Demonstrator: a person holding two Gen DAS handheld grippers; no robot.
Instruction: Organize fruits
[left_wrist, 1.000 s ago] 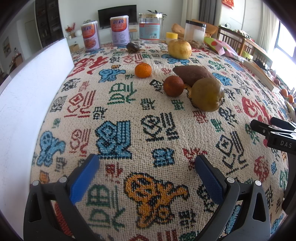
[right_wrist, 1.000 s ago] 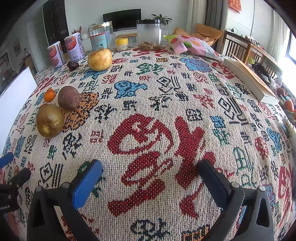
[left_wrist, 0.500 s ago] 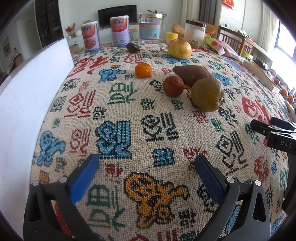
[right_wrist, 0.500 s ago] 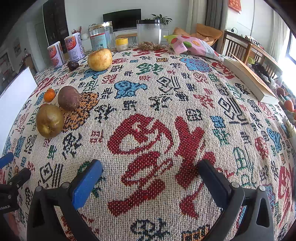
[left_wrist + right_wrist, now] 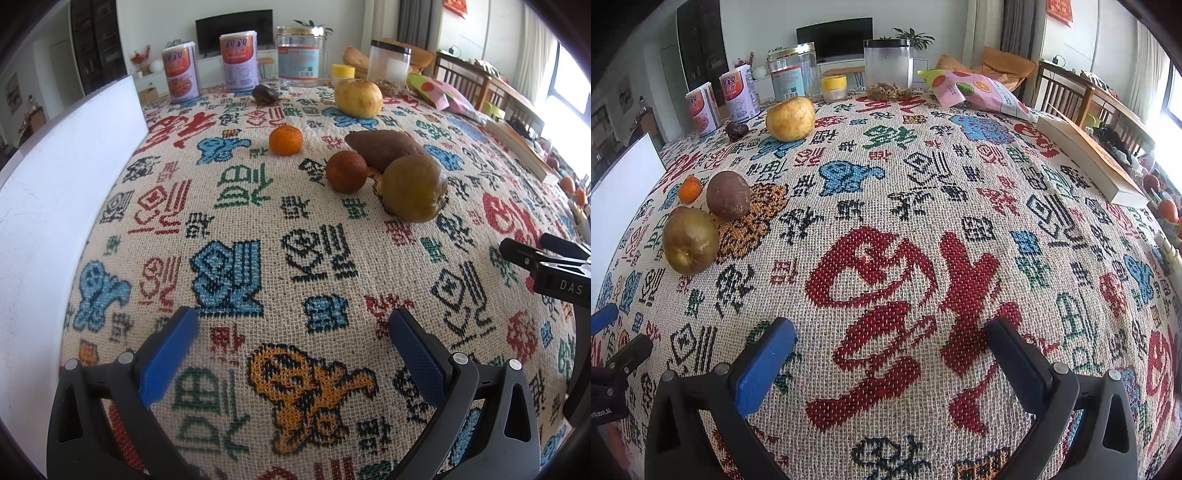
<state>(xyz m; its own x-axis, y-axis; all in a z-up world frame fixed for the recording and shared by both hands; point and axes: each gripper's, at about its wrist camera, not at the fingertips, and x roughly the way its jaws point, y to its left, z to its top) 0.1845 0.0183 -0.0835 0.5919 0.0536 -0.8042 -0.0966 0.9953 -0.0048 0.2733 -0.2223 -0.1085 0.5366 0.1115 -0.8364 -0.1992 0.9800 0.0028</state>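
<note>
- Left wrist view: the woven patterned cloth-covered surface (image 5: 240, 229) carries a white flat board (image 5: 48, 206) along its left edge.
- Yellow-green pear (image 5: 413, 187), brown sweet potato (image 5: 384, 147), dark-red round fruit (image 5: 346, 171) cluster mid-surface, touching; small orange mandarin (image 5: 285, 139) sits apart.
- Left gripper (image 5: 291, 347) and right gripper (image 5: 890, 350): fingers spread wide, empty.
- Best approach: take the outermost pear first, straddling it squarely; neighbours crowd it.

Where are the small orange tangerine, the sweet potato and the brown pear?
tangerine (image 5: 285, 139), left wrist view, centre of its peel.
sweet potato (image 5: 382, 146), left wrist view, middle of its upper side.
brown pear (image 5: 690, 240), right wrist view, centre of its front.
</note>
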